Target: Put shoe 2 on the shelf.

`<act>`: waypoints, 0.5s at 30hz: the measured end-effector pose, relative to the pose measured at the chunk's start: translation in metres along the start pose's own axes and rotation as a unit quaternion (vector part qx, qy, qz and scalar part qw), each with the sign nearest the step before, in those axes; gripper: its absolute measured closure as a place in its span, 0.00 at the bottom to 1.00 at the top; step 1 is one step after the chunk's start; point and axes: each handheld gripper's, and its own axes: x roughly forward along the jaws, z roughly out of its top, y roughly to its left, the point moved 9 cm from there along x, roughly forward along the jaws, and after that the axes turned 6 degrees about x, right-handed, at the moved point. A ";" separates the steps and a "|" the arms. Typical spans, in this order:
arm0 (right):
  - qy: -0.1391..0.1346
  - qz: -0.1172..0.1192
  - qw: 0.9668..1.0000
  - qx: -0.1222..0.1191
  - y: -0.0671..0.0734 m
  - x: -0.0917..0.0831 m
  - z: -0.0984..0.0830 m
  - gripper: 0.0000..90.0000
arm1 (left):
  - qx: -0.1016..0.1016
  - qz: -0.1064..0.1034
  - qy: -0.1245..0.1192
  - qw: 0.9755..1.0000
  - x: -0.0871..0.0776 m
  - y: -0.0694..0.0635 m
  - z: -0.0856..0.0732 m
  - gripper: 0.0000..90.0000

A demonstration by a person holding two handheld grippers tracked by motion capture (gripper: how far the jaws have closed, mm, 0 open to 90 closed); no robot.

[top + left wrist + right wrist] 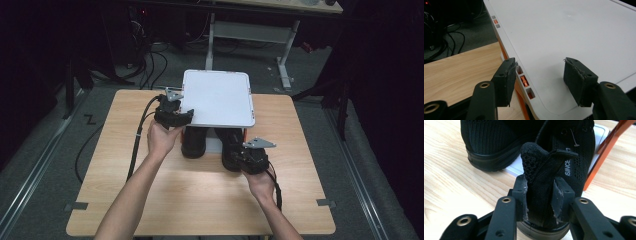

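High view – setting: a wooden table [200,200] carries a small rack with a white top shelf [220,97]; two black shoes stand on the lower level beneath it
High view – left gripper [175,116]: held at the near left corner of the shelf, its grey plate uppermost
High view – right gripper [248,156]: sits at the heel of the right shoe [231,150], which pokes out from under the shelf beside the left shoe [194,142]
Left gripper view – tool state: jaws spread wide and empty, one pad outside the shelf edge, the other over the white surface
Left gripper view – detail: orange frame [520,93] shows below the shelf rim, with small orange slots along the edge
Right gripper view – tool state: jaws closed narrow on the heel collar of the right shoe, pinching the knit
Right gripper view – shoe position: toe points under the rack, the sole seemingly on the white lower tray [602,132], an orange leg [607,150] just beside it
Progress, as judged: the heel is gripped, so one shoe seems ready to be drawn out or pushed in; I cannot tell which; the other shoe is untouched
Writing: "SINCE" reads on the heel, followed by a digit 1 on the pull tab; no brand can be read
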 end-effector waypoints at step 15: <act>0.001 -0.006 1.000 0.004 -0.002 0.015 0.017 0.81 | -0.007 -0.003 0.005 1.000 -0.002 0.001 0.000 0.51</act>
